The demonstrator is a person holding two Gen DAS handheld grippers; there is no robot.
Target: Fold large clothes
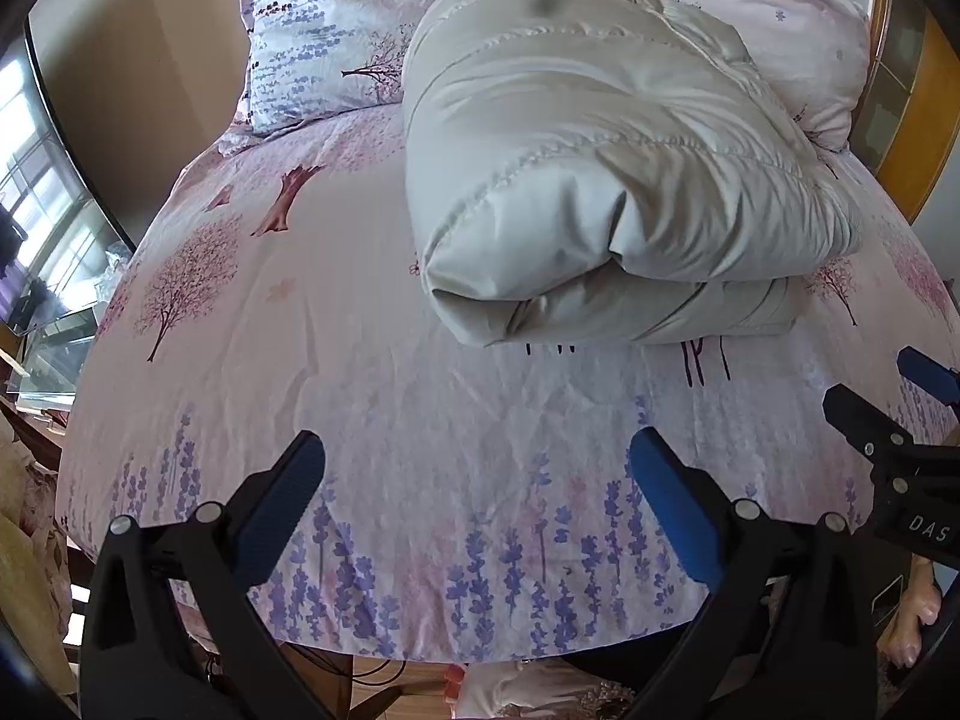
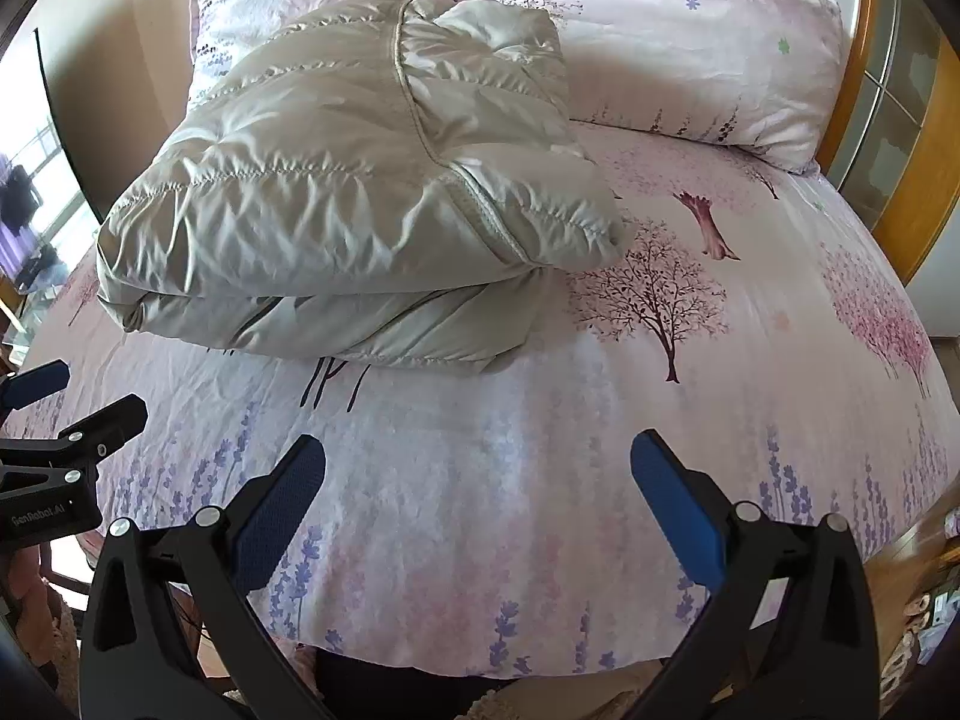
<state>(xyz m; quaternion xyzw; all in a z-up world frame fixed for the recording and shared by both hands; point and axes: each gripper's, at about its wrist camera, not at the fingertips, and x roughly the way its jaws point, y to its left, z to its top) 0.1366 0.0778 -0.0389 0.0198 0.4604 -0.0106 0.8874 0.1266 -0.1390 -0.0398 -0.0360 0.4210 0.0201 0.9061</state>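
Note:
A cream quilted puffer jacket [image 1: 606,180] lies folded into a thick bundle on the bed, its layers stacked and a rounded fold facing me. From the right wrist view the same jacket [image 2: 348,204] sits at the upper left, a piped seam running down its top layer. My left gripper [image 1: 477,450] hangs open over the bare sheet, well short of the jacket, nothing between its blue pads. My right gripper [image 2: 477,450] is likewise open above the sheet, empty. Each gripper shows at the edge of the other's view: right gripper [image 1: 888,396], left gripper [image 2: 78,402].
The bed [image 1: 372,360] carries a pink sheet printed with trees and lavender. Two pillows [image 2: 684,42] lie at the head behind the jacket. A wooden frame [image 2: 888,120] borders the right side, a window [image 1: 42,222] the left. The bed's near edge [image 2: 480,666] drops off below my grippers.

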